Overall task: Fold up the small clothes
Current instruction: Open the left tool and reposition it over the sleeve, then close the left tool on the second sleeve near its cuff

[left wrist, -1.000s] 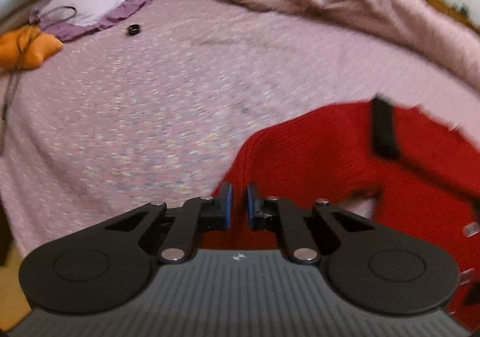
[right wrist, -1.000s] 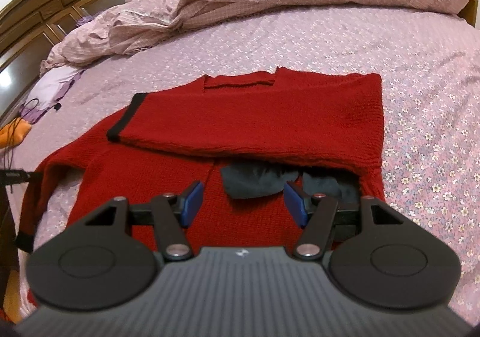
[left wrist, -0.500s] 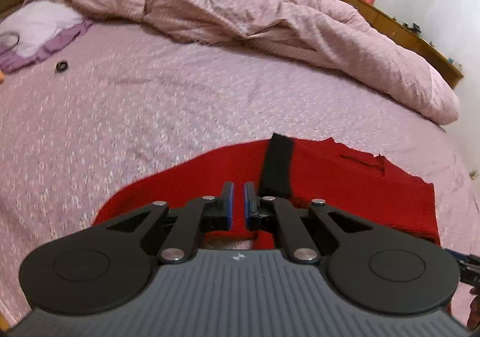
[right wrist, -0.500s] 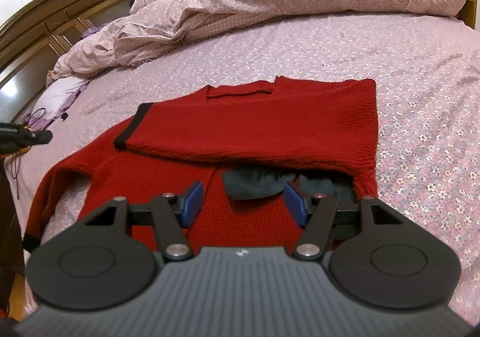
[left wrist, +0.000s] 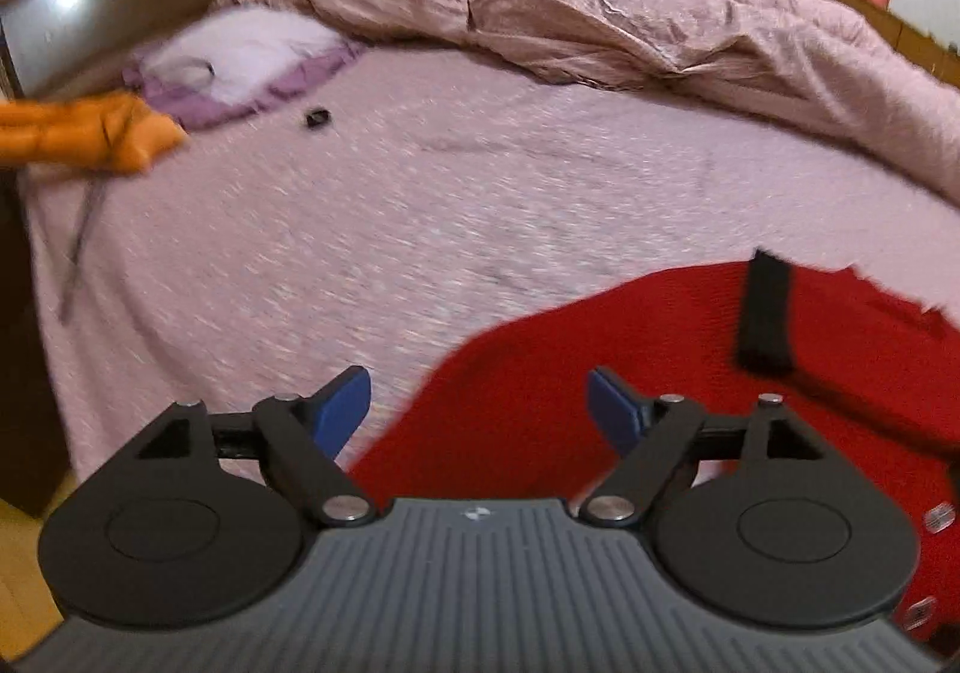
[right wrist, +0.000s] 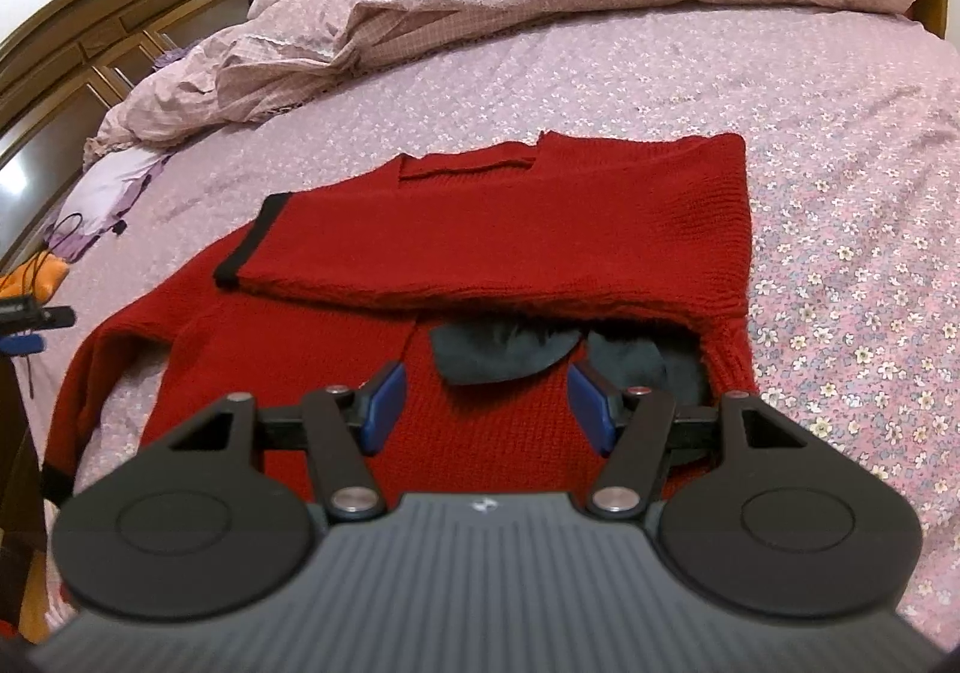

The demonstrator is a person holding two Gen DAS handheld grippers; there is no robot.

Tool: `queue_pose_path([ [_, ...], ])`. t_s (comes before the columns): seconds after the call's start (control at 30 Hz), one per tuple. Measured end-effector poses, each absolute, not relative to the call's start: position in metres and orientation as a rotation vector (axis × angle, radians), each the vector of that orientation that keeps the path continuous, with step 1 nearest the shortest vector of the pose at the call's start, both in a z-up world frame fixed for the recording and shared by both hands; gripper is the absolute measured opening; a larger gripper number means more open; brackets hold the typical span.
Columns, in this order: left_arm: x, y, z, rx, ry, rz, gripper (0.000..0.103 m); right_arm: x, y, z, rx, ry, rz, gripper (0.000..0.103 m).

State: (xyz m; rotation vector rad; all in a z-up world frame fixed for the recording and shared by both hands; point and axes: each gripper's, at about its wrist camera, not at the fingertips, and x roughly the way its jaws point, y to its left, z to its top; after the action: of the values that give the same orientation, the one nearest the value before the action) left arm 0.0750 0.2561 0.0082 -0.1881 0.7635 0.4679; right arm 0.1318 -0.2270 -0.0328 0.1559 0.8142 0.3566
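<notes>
One sleeve of the red knitted sweater looks already dealt with in the left wrist view: a black cuff lies on the red body at the right of the frame. The left hand-held gripper stands wide and holds nothing, above the sweater's edge at lower centre; the picture is blurred. The pink floral bedsheet fills the middle, with an orange cloth at far left.

In the right wrist view the red knitted sweater lies across mid-frame on the bed, the folded sleeve laid over its chest, its black cuff at centre left. The other sleeve trails off at lower left, unfolded. The right hand-held gripper is wide and empty above the hem, near a dark grey cloth. I judge the other sleeve and the body folds remain.
</notes>
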Motion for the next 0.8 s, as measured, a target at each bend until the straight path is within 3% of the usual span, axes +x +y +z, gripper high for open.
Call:
queue_pose_path([
  [0.37,0.08,0.277,-0.05,-0.038,0.925,0.531,0.084,0.135,-0.216,-0.034,0.13,0.842,0.339,0.062],
  [0.8,0.069,0.314,-0.07,-0.2,0.943,0.476,0.084,0.138,-0.2,-0.037,0.095,0.87,0.341,0.062],
])
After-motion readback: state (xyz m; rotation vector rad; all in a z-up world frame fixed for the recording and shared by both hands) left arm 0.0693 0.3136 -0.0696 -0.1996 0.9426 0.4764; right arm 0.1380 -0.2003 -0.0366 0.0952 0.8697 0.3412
